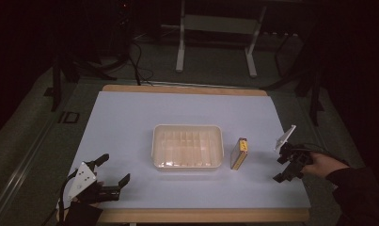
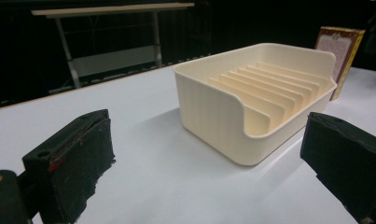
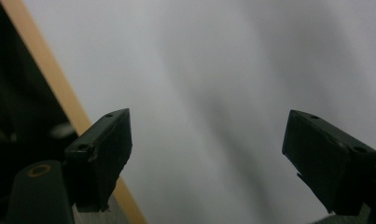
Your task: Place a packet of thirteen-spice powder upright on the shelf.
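Hovering wide open and empty, right claw (image 1: 287, 164) near small box (image 1: 239, 153) standing beside ribbed tray (image 1: 187, 146) on counter (image 1: 130, 117); left claw (image 1: 113, 169) open, idle. Likely next: reaching, gripping box.

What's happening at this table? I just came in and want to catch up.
A person holds a gripper in each hand over a white-covered table. The left gripper is open near the front left corner, facing a cream tray with ribs inside. The right gripper is open too, holding nothing, near the right edge. A small box stands just right of the tray. Neither gripper touches anything.
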